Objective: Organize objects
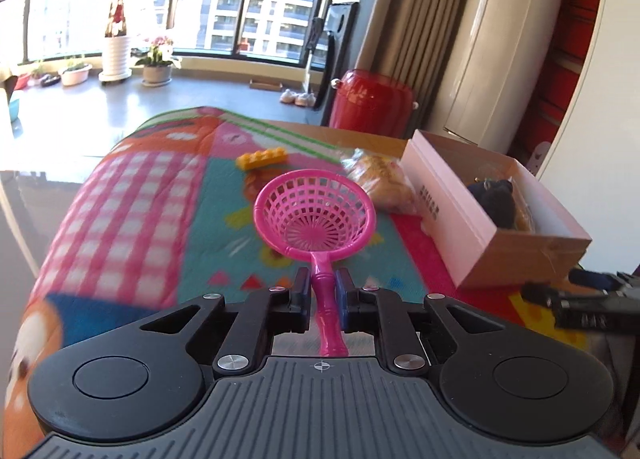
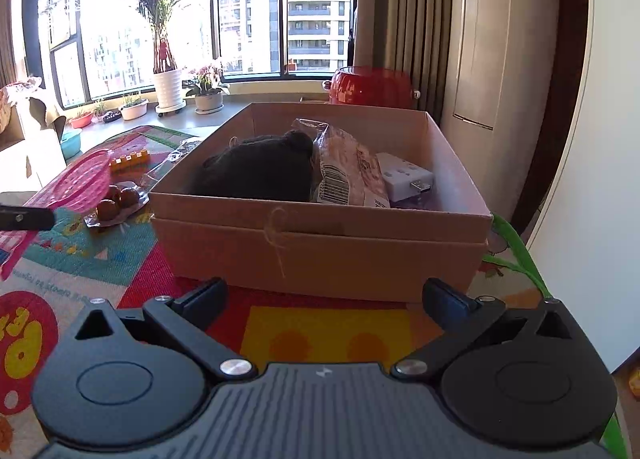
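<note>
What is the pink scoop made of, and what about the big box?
The pink scoop looks like shiny moulded plastic: its net of little bars is glossy and stiff. The left hand-held gripper holds it by the handle. The box looks like plain brown cardboard, dull, with folded edges.

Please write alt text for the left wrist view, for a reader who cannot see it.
The left gripper is shut on the handle of a pink toy strainer, held above a colourful play mat. An open cardboard box stands to the right.
</note>
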Demonstrator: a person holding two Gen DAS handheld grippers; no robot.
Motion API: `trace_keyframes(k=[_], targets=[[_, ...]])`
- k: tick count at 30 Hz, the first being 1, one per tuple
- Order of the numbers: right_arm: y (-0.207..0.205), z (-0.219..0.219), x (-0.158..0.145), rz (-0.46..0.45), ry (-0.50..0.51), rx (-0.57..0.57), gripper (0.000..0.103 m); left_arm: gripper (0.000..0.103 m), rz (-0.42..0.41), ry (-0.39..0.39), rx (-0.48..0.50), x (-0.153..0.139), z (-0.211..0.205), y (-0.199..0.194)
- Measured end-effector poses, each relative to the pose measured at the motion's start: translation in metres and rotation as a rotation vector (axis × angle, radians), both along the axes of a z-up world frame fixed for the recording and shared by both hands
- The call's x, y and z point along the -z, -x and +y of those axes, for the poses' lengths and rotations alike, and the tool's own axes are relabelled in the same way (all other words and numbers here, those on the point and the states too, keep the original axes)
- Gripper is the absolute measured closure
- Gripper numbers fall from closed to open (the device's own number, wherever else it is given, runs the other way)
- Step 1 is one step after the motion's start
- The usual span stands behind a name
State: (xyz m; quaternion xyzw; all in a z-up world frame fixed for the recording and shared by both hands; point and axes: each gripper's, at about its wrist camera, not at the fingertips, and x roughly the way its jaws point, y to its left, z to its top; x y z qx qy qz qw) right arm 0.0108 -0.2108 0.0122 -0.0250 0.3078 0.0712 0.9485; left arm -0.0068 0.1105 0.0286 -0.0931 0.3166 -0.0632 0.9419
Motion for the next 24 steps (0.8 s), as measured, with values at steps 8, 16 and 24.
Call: trace_keyframes(k=[8, 16, 24], targets=[[-0.007, 0.009, 0.003, 0.057, 0.062, 0.018, 0.0, 0.088, -0.024, 0.046, -0.103, 0.016, 0.051, 0.037], [-0.03, 0.072, -0.085, 0.065, -0.016, -0.147, 0.0, 0.088, -0.075, 0.108, -0.104, 0.028, 0.066, 0.017], [-0.147, 0.188, -0.099, 0.148, 0.091, -0.195, 0.0, 0.088, -0.072, 0.196, -0.118, 0.035, 0.078, 0.019]])
